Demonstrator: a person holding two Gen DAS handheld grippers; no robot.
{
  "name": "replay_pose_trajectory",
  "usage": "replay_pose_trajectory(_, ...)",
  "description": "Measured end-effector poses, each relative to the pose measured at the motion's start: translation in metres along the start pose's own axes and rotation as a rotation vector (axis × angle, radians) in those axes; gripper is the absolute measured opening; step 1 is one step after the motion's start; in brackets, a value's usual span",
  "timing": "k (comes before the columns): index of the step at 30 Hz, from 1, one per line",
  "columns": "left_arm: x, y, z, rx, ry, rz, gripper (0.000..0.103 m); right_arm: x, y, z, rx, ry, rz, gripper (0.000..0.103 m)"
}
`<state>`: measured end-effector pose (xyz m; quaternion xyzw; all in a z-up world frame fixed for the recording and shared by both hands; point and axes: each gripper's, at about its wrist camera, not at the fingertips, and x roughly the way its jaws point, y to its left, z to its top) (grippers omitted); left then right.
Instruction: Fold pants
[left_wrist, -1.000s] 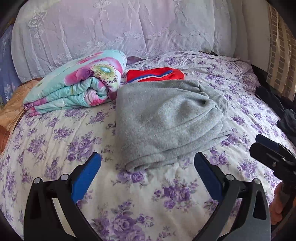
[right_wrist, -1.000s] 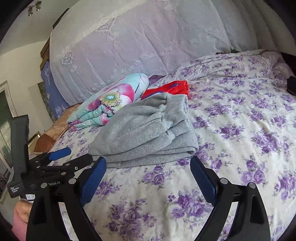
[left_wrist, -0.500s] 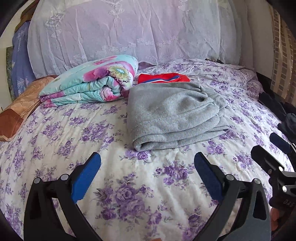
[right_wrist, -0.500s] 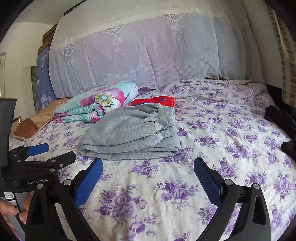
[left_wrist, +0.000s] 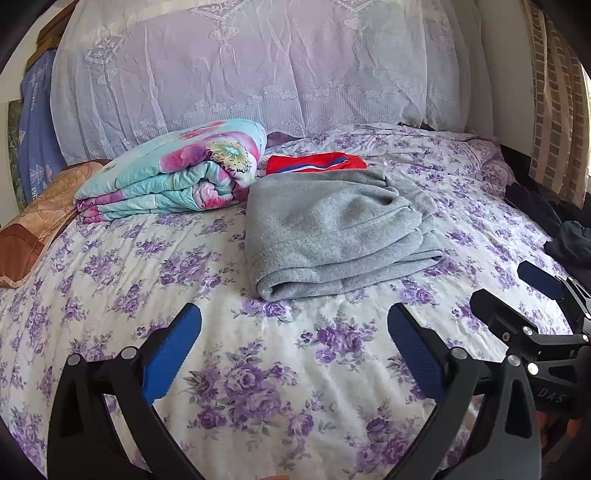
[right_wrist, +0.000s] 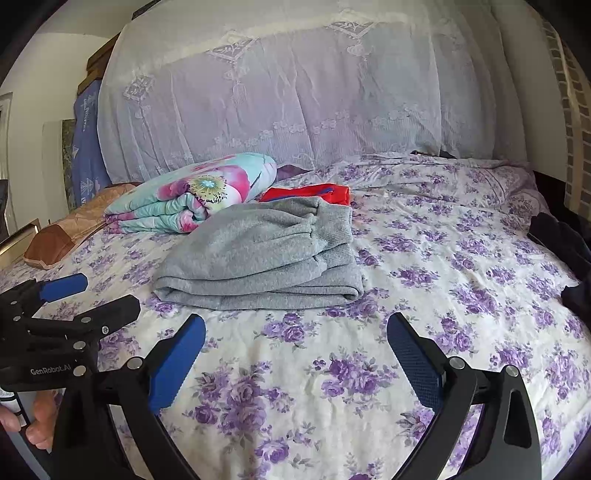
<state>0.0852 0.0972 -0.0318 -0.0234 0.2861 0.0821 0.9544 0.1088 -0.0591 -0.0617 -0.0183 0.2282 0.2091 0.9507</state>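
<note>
Grey pants (left_wrist: 340, 229) lie folded in a compact stack near the middle of the bed (left_wrist: 258, 369), on the purple-flowered sheet. The rolled fold edge faces the cameras; the ribbed waistband sits toward the right in the left wrist view.

Just behind the pants, touching their far edge: a red garment (left_wrist: 314, 162) with a blue-and-white stripe. To the left of the pants, a folded floral quilt (left_wrist: 173, 173) in teal and pink, close beside them. A brown cushion (left_wrist: 40, 225) sits at the bed's left edge. Dark clothing (left_wrist: 565, 240) is heaped at the right edge. A white lace cover (left_wrist: 258, 62) drapes the headboard.

Left claw (left_wrist: 294, 341): spread wide, nothing between the blue pads, above bare sheet short of the pants.

Right claw (right_wrist: 295, 345): spread wide, empty, also short of the pants and apart from them.
</note>
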Motion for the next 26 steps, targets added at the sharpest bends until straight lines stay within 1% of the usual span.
replay_pose_trajectory(8, 0.004, 0.006, 0.0, -0.03, 0.026, -0.026, 0.099, 0.0, 0.008, -0.001, -0.04, 0.0, -0.004, 0.099)
replay_pose_trajectory(16, 0.001, 0.002, 0.0, -0.007, 0.002, -0.025, 0.099, -0.001, 0.011, -0.001, -0.047, 0.001, -0.006, 0.099)
replay_pose_trajectory(26, 0.001, 0.004, 0.001, -0.008, 0.004, -0.025, 0.099, 0.0, 0.011, -0.001, -0.043, 0.002, -0.007, 0.099)
